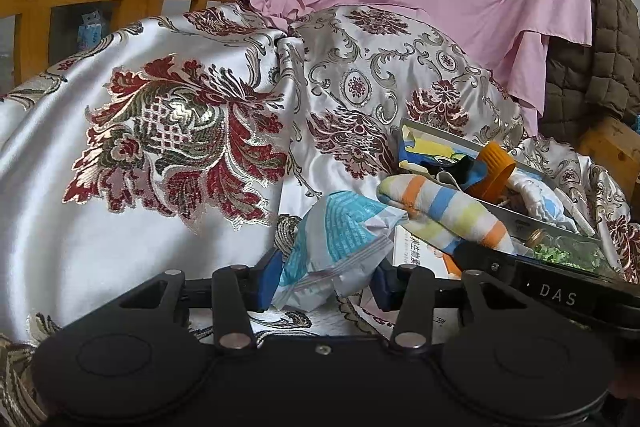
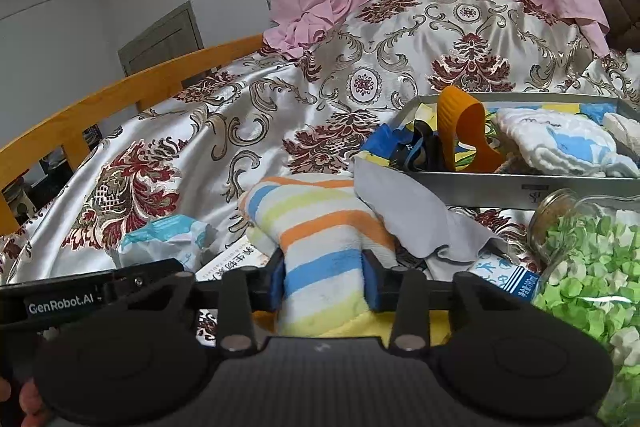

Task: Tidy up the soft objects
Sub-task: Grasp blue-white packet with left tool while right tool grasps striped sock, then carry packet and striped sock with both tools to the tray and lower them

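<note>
The striped towel [image 2: 320, 247] lies bunched on the bed, on the patterned bedspread [image 2: 224, 131], just in front of the metal tray [image 2: 516, 185] and partly over a grey cloth [image 2: 412, 219]; the right claw [image 2: 326, 283] is closed on its near end, the blue pads pressed into the pile from both sides; the jaws stand fairly narrow around the fold. The left claw [image 1: 326, 281] is closed part-way on a crinkled blue-and-white packet [image 1: 340, 243] that lies just beside the towel; its pads touch the wrapper on both sides, so the packet is judged to be held.

The towel is judged light, soft and limp; it will sag and unroll if lifted by one end, so a hold across the thick folded middle is preferred to a hold on a loose edge. The packet is judged light, with a slick wrapper that may slip; it is best pinched across its bulk, not by the thin sealed edge.

A glass jar of green bits [image 2: 584, 267] lies close on the right side and could be knocked; the tray already holds a white cloth [image 2: 560, 143] and an orange band [image 2: 464, 131].
</note>
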Tool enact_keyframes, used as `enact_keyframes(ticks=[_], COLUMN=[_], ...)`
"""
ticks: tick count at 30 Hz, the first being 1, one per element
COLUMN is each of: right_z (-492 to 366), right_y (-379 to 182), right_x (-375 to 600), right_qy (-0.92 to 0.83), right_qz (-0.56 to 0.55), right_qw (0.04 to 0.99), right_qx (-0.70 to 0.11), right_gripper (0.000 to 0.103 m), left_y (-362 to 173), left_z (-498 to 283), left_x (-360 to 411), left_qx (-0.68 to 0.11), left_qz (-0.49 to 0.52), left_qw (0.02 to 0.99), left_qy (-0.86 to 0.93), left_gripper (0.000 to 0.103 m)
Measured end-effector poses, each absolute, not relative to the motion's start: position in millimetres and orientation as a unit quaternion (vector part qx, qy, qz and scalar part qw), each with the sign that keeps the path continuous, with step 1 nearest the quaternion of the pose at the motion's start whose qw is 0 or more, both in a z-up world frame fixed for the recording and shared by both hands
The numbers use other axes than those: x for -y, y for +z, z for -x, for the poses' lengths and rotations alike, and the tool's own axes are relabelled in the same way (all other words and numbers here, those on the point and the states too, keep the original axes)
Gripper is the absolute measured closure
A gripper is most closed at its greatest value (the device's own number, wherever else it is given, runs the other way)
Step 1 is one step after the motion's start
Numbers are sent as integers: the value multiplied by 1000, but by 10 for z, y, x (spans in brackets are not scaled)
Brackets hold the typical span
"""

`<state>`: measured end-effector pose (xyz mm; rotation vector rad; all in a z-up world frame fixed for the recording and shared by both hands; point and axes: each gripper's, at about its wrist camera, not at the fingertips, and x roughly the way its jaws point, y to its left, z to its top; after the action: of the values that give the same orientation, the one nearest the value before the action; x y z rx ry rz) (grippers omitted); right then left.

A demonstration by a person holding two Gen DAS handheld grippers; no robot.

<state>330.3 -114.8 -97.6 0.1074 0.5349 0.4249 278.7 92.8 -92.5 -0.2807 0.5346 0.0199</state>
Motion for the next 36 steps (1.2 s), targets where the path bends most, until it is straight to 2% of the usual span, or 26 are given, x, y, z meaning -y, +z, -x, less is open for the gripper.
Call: enact_keyframes(ticks=[5, 9, 26, 36], right_z=[-3262, -3172, -2599, -2878], right_y=[-963, -931, -147, 246], right_x=[1153, 1156, 1623, 2190], right_qy=[199, 199, 210, 174], right_qz=[-39, -32, -67, -106], right_qw=[944, 944, 961, 972], right_qx=[-260, -261, -168, -115], right_gripper=[78, 82, 82, 82], left_y=[-868, -774, -10, 381], left_z=[-2721, -2668, -2391, -2990], left_x=[-924, -852, -296, 192], left_qx=[-254, -249, -177, -159], left_qz=[140, 133, 144, 157], left_qw=[957, 959, 974, 974], left_qy=[16, 19, -4, -42], left_gripper=[57, 57, 57, 57])
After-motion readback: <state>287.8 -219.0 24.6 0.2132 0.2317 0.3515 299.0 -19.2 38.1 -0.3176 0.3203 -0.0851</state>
